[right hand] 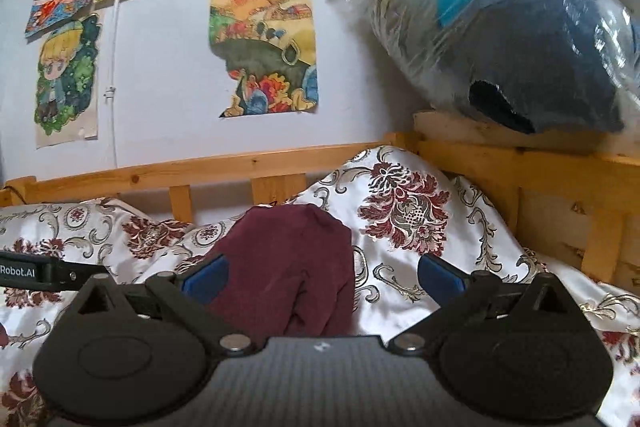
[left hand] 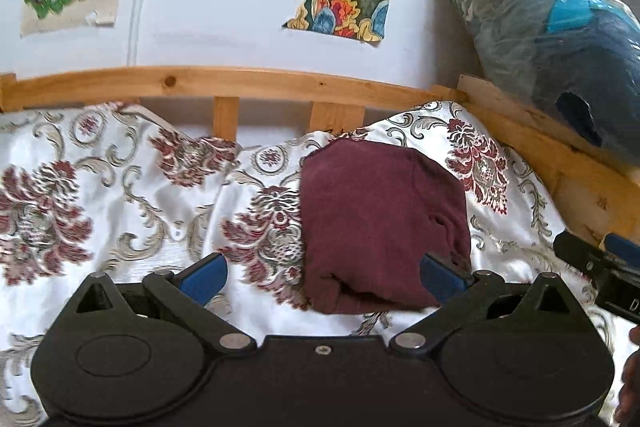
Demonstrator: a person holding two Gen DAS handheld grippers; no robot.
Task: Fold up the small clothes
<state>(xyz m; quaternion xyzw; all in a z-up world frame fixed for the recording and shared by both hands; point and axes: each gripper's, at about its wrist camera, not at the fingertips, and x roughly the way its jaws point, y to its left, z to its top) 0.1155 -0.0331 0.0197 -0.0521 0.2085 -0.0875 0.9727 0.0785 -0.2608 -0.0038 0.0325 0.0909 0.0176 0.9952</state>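
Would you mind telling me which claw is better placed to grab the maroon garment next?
Probably the left claw: it is open, and the maroon garment's near edge lies between its fingers. The right claw mostly frames bedspread.

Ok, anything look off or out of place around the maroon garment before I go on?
Mostly fine. The maroon garment lies folded on the patterned bedspread, though its near edge is bunched and wrinkled. Both pairs of jaws stand open, holding nothing. The wall poster has torn, ragged edges, unrelated to the job.
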